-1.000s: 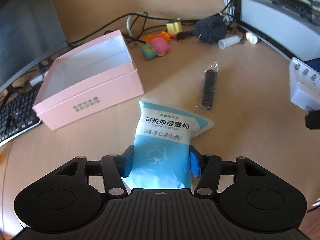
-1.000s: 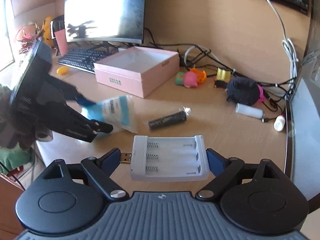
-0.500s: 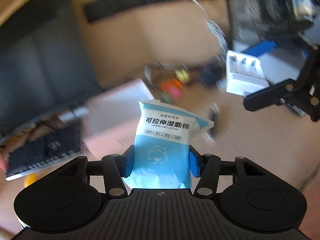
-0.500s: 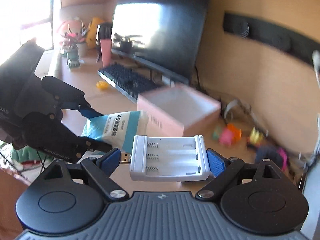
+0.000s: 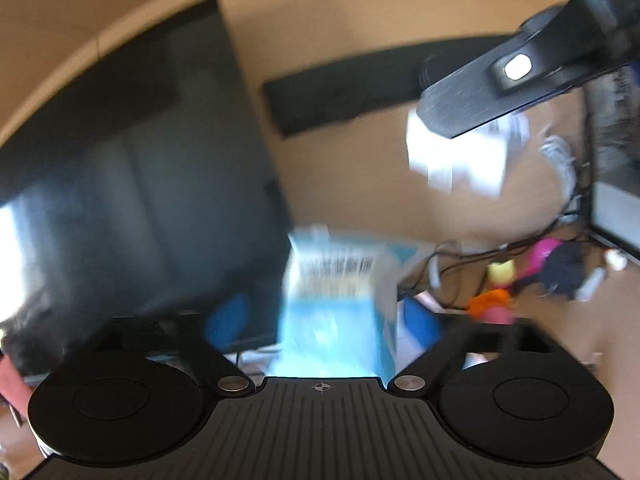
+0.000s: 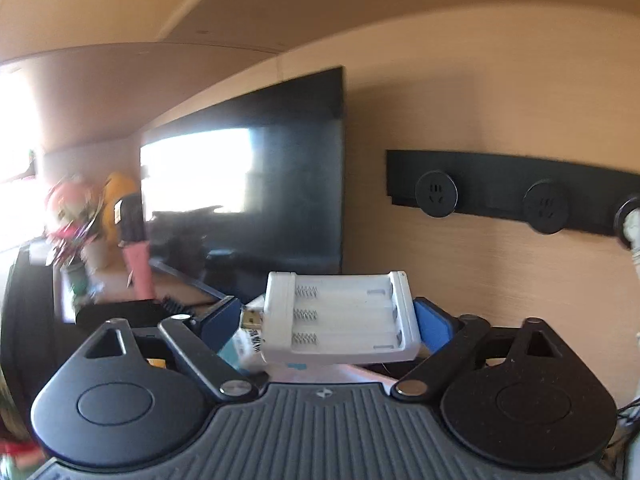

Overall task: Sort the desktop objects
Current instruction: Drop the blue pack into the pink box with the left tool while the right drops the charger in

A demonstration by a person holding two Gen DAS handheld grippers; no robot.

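My left gripper (image 5: 320, 320) raised and tilted up toward the monitor (image 5: 140, 160), fingers spread, blurred blue cotton pack (image 5: 336, 312) loose between them; my right gripper (image 6: 332, 320) level, facing the wall, pinching the white battery charger (image 6: 340, 316) crosswise, well above the desk

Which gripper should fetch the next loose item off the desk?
Left, probably. The left gripper stands open, pads clear of the blurred blue cotton packet, so it is nearly free. The right gripper is clamped on the white plastic battery charger.
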